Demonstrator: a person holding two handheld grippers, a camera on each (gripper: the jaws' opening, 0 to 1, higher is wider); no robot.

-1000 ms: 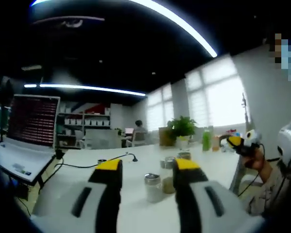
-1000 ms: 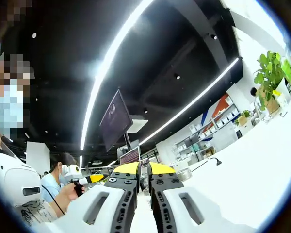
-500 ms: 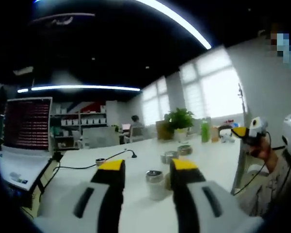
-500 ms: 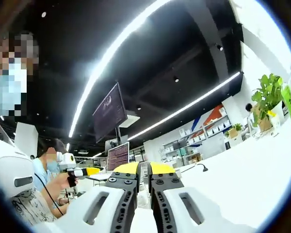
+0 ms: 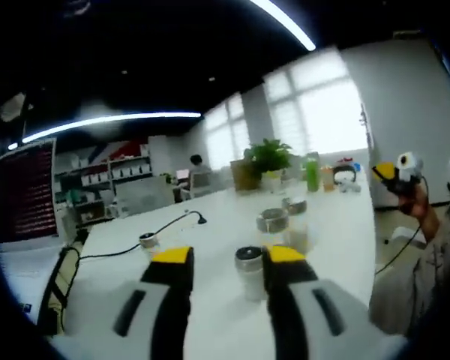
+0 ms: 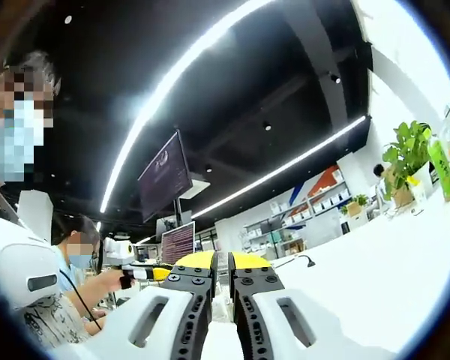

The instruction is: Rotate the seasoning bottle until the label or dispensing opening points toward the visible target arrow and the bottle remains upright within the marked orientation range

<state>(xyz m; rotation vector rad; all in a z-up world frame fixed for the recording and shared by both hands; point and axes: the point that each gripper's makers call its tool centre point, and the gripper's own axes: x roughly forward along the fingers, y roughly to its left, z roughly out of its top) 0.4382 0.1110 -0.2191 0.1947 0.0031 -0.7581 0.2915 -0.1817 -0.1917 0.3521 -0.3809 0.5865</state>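
Steel-capped seasoning bottle (image 5: 250, 271) upright on white surface (image 5: 210, 225), left gripper (image 5: 219, 259) fingers apart, lined up to grasp it (untouched yet); right gripper (image 6: 223, 261) fingers together, idle.

Both views low — across table (image 5: 210, 225)

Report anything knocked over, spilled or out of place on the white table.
Nothing stands out. The seasoning bottle stands upright on the white table between the open jaws of the left gripper, and the jars behind it are upright too. No spill shows.
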